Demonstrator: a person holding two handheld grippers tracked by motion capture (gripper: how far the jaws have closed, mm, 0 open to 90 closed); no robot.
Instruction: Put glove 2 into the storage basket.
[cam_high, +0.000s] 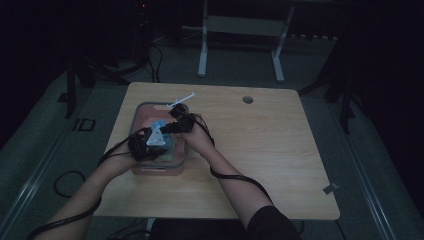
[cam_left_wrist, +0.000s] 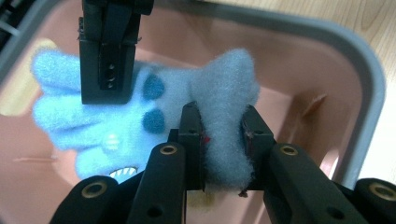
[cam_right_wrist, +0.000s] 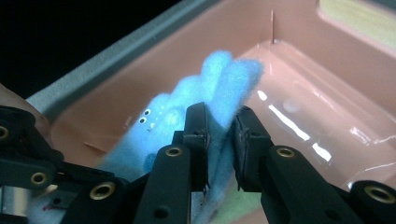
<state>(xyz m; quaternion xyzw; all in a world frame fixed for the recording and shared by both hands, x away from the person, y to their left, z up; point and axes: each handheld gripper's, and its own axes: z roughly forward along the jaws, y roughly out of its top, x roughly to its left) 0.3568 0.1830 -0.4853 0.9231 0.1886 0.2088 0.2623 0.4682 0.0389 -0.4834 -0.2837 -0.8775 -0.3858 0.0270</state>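
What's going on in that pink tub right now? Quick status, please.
Left gripper shut on blue fuzzy toy. Right gripper shut on it too. Toy held over pink tub. Nothing in the way.

Both forearms are covering most of the pink bin in the dim high view. The left hand-held gripper is hiding part of the blue plush toy, possibly a limb.
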